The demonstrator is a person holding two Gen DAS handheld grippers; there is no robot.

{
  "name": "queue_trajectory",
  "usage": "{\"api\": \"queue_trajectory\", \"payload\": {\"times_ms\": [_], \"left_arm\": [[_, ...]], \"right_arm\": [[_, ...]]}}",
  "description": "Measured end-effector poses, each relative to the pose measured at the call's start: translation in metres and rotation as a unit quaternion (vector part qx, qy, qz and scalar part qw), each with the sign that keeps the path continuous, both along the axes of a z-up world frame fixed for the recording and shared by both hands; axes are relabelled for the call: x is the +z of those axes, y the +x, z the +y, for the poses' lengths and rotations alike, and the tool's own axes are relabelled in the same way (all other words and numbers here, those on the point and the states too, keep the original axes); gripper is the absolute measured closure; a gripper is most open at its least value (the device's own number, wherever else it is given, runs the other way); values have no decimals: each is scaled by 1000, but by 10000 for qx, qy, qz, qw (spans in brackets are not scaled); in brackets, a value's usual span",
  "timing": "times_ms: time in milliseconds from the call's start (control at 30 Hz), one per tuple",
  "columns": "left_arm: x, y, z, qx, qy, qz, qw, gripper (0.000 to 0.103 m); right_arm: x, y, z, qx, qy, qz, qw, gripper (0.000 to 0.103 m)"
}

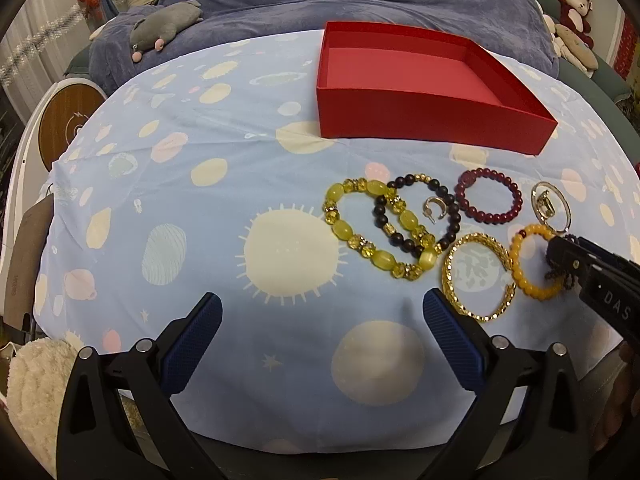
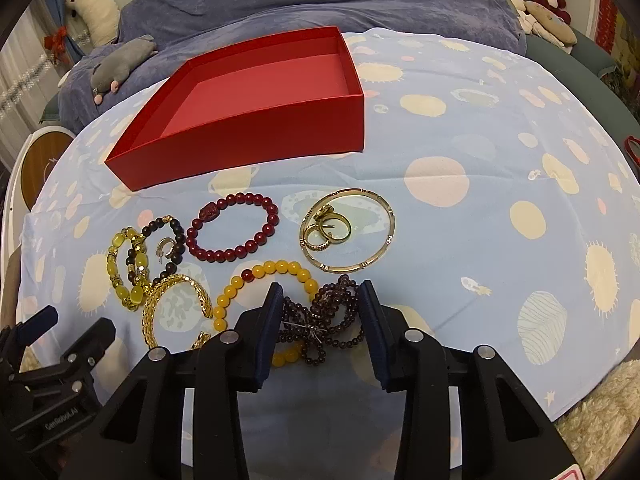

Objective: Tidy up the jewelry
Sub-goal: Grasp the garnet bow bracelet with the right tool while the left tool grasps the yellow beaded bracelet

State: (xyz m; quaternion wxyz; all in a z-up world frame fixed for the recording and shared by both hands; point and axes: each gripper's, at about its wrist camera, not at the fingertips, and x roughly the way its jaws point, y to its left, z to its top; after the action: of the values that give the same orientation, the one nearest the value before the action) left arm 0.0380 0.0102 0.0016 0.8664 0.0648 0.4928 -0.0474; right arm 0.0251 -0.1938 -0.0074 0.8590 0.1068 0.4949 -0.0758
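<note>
Meanwhile, right claw wide around garnet strand.

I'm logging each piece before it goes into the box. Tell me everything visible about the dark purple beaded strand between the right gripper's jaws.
The dark purple beaded strand is a long string of small, glossy, garnet-like round beads, bunched into several overlapping loops rather than laid out as one ring. It lies flat on the planet-print cloth, overlapping one side of the orange bead bracelet. The right gripper stands open around it, one jaw on either side, not yet clamped. From the left wrist view it is mostly hidden behind that gripper.
</note>
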Motion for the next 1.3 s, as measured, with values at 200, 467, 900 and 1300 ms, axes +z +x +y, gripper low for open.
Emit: {"api": "queue_trajectory", "payload": {"times_ms": [200,467,900,1300], "left_arm": [[2,16,0,53,-28,-105,9999,7],[-6,37,9,317,-75,-110,9994,13],[-15,47,5,95,-276,-52,9996,64],[-4,42,2,-69,-557,-133,9983,93]], "right_arm": [[3,-7,-1,-26,-29,-40,10000,84],[5,-12,-2,-12,77,-92,9999,89],[13,-18,-2,-12,286,-190,9994,95],[11,-28,-11,-156,468,-99,9987,62]]}}
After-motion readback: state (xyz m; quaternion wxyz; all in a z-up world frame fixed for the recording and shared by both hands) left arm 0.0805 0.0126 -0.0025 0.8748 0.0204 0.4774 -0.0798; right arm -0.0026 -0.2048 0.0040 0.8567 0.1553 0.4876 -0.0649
